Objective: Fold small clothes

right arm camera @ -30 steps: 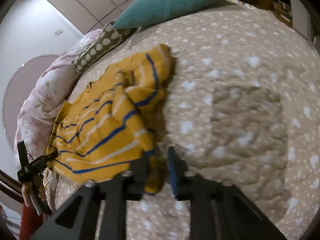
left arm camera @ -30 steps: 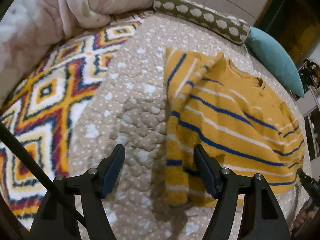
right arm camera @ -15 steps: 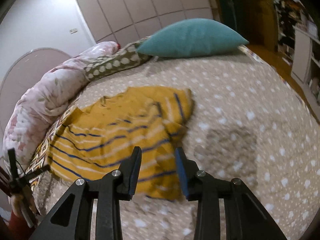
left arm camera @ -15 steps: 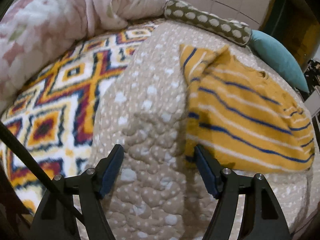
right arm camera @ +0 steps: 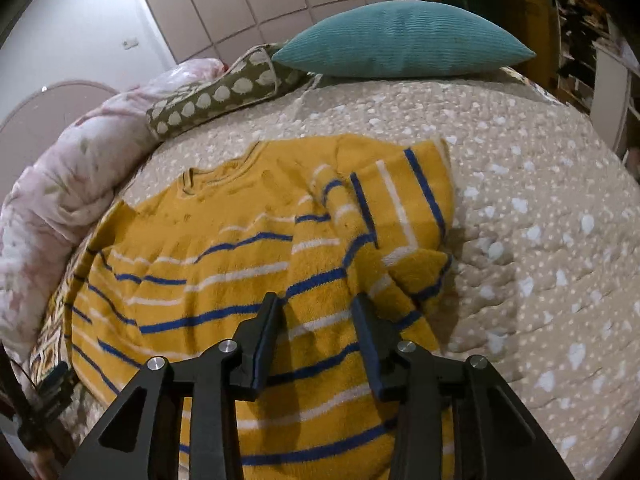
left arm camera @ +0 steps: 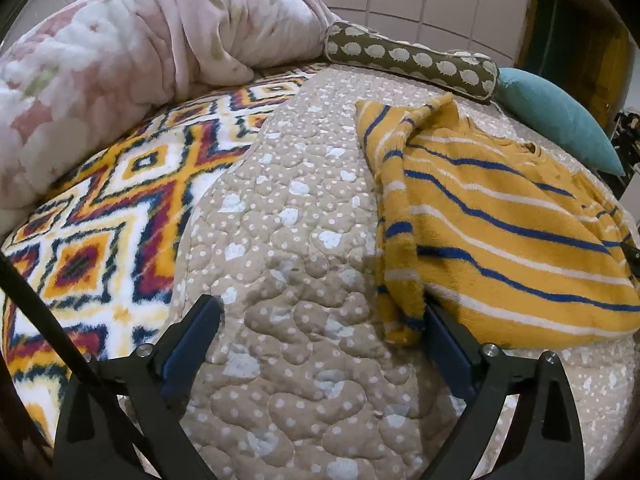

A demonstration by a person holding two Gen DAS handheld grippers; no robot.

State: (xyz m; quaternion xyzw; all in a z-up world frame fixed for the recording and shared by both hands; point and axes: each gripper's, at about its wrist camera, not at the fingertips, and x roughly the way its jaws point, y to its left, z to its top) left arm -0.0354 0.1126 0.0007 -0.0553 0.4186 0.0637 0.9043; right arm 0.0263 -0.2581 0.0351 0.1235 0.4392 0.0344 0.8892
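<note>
The sweater, yellow with blue and white stripes, lies on the dotted quilt of the bed, both sleeves folded in over its body, its neck toward the bolster and the teal pillow. The left tool hangs over bare quilt with its jaws wide and opening, nothing between them, though its right finger seems to sit just beside the folded sleeve's cuff. The right tool hovers over the sweater's lower body, jaws narrow and opening, gripping no cloth.
</note>
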